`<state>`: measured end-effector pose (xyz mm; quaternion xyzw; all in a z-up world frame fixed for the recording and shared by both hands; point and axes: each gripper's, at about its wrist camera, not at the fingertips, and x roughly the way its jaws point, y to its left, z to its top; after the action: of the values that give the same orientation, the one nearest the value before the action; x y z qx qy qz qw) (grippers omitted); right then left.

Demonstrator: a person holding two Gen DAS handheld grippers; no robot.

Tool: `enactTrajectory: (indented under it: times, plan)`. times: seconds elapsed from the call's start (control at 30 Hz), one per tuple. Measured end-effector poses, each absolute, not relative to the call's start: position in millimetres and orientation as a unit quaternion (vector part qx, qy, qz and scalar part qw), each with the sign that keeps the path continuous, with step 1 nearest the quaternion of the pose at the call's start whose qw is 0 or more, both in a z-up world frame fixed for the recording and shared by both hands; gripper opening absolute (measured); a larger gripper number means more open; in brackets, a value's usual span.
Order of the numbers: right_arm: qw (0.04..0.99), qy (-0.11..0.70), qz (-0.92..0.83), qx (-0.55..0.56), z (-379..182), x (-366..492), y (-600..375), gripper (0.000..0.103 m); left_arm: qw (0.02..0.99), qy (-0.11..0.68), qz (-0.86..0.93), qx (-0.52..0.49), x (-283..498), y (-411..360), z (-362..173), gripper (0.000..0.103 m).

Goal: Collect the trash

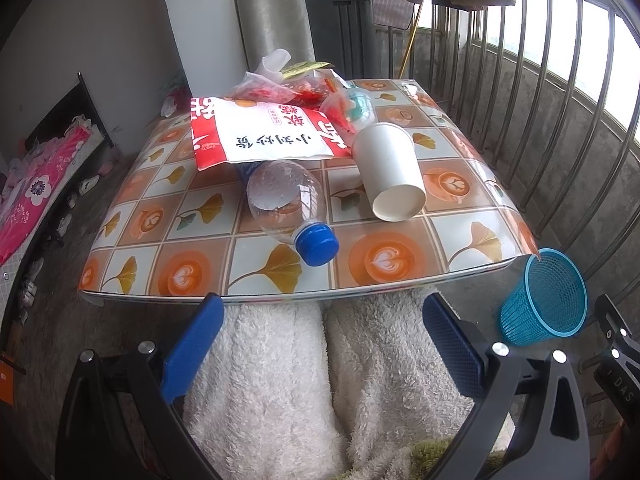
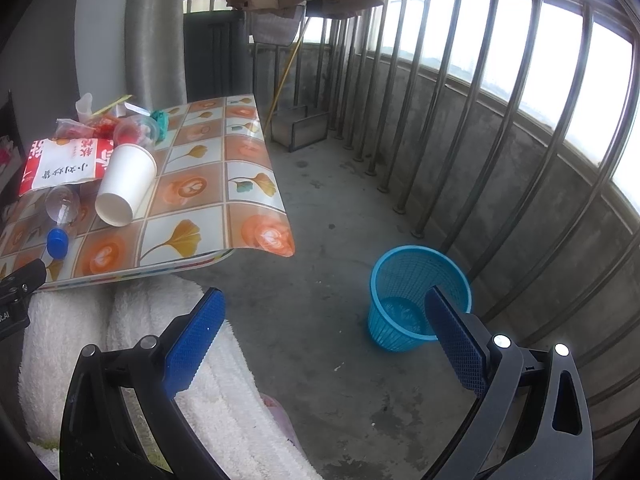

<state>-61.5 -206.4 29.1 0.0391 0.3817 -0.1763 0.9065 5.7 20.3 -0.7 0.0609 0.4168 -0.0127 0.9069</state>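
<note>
Both tools stand spread and hold nothing. The left gripper (image 1: 322, 344) hangs above fleecy white trouser legs (image 1: 280, 380), just short of the table (image 1: 400, 276) edge. Ahead of it lie a clear plastic bottle (image 1: 286, 204) with a blue cap, a tipped white paper cup (image 1: 390, 172), a red-and-white snack bag (image 1: 260, 132) and crumpled wrappers (image 1: 280, 90) farther off. The right gripper (image 2: 324, 320) hovers over concrete floor; the blue mesh wastebasket (image 2: 416, 300) stands upright just ahead, partly behind its right finger.
</note>
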Motion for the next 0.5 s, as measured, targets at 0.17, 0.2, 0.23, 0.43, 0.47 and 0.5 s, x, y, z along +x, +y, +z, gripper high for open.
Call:
enactTrajectory:
  times: [0.17, 0.2, 0.23, 0.43, 0.47, 0.5]
  plan:
    - [0.906, 0.382, -0.176, 0.039, 29.3, -61.4, -206.4, 0.095, 0.907, 0.417, -0.012, 0.061, 5.6, 20.7, -1.1, 0.097]
    - [0.906, 0.382, -0.176, 0.039, 29.3, -60.9, -205.7, 0.095, 0.907, 0.417, -0.012, 0.061, 5.4, 21.7, -1.3, 0.097]
    - [0.906, 0.382, -0.176, 0.039, 29.3, -61.1, -205.9, 0.095, 0.907, 0.417, -0.012, 0.061, 5.5, 21.1, -1.1, 0.097]
    - [0.906, 0.382, -0.177, 0.039, 29.2, -60.8, -205.7, 0.095, 0.907, 0.417, -0.013, 0.061, 5.6, 21.2, -1.1, 0.097]
    - [0.906, 0.382, -0.177, 0.04, 29.2, -60.6, -205.6, 0.095, 0.907, 0.417, -0.012, 0.062, 5.8, 20.9, -1.1, 0.097]
    - [0.906, 0.382, -0.177, 0.04, 29.3, -60.7, -205.5, 0.095, 0.907, 0.417, -0.013, 0.061, 5.8, 20.9, -1.0, 0.097]
